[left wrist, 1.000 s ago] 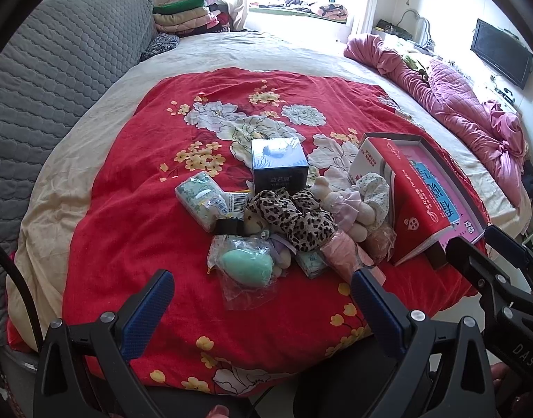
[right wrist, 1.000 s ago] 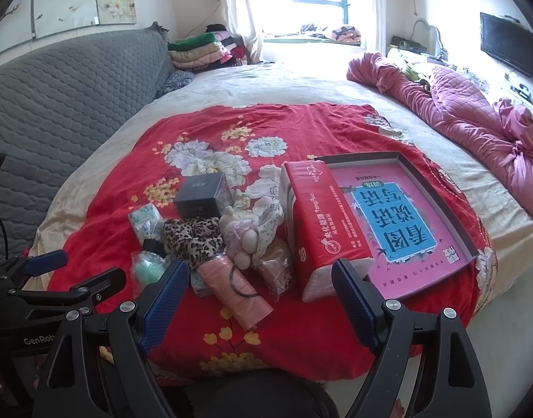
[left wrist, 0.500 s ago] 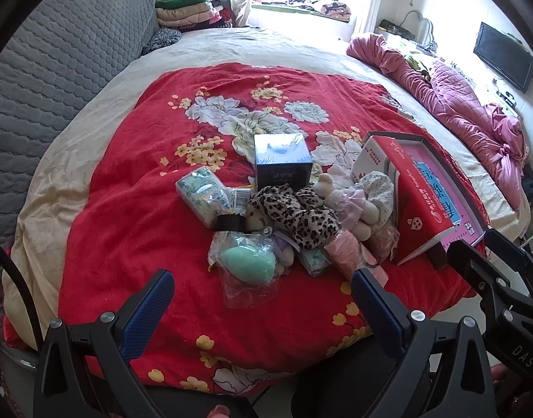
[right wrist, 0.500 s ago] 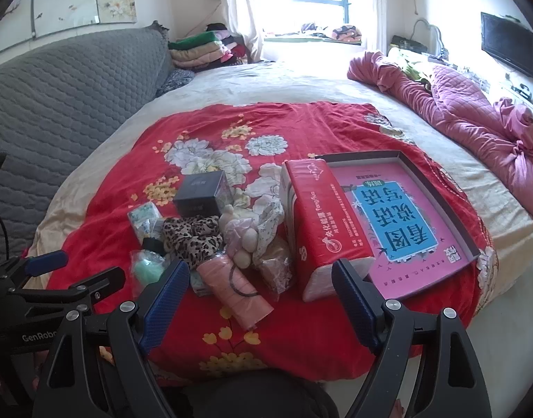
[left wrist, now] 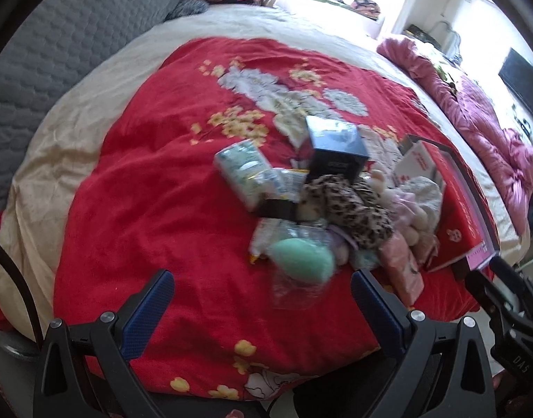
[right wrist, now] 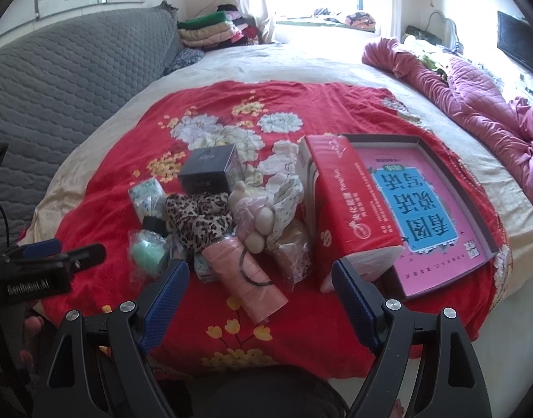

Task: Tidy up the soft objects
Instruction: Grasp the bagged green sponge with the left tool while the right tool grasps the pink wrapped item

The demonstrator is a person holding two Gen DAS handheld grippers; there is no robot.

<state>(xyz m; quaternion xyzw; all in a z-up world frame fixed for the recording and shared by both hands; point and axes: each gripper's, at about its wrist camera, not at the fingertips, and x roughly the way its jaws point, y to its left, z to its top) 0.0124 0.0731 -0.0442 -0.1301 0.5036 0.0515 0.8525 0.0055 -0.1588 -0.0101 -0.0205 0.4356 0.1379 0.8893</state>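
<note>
Left gripper (left wrist: 263, 292) spread wide, empty – right gripper (right wrist: 259, 285) likewise – above soft pile (right wrist: 214, 223) on red blanket (right wrist: 301, 327).

The right hand-held gripper (right wrist: 257, 292) hovers wide apart above the pink roll (right wrist: 244, 275) on the red blanket (right wrist: 127, 174).

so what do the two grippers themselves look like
Both are black plastic frames with silver bolts and dark blue textured finger pads. The left gripper carries white "GenRobot.AI" lettering, seen from the right wrist view; the right gripper shows "DAS". A black cable curves beside the left one.
</note>
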